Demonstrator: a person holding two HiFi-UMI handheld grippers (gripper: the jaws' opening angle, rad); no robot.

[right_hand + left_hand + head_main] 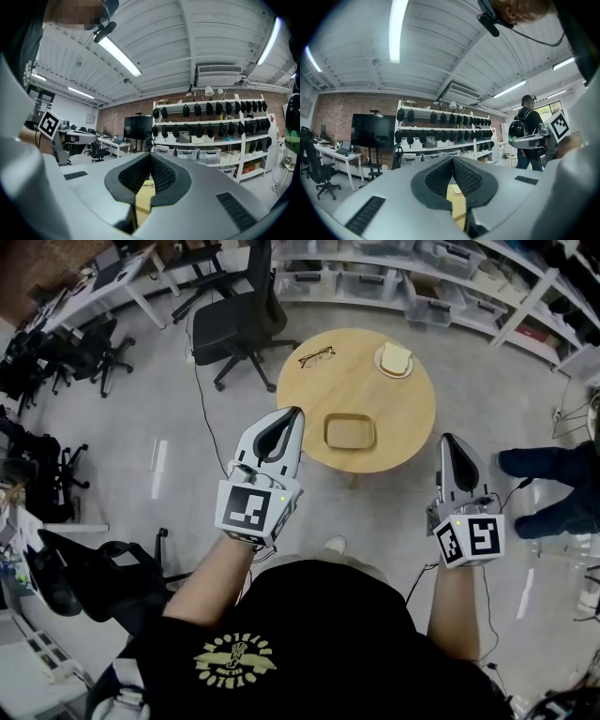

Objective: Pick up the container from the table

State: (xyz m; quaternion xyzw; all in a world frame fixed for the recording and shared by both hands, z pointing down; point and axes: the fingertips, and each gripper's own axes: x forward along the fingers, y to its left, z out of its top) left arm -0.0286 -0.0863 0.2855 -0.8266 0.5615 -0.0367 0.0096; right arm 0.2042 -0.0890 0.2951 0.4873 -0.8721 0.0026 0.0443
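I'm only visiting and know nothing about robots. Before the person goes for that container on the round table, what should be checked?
1. Container in plain sight on the table: ok.
2. Room around the container: ok; the glasses and the plate lie apart from it, at the far side.
3. Left tongs open for a grab: not ok; shut, nothing between them.
4. Right tongs open for a grab: not ok; shut, nothing between them.
5. Tongs at the container: not ok; both are short of it.
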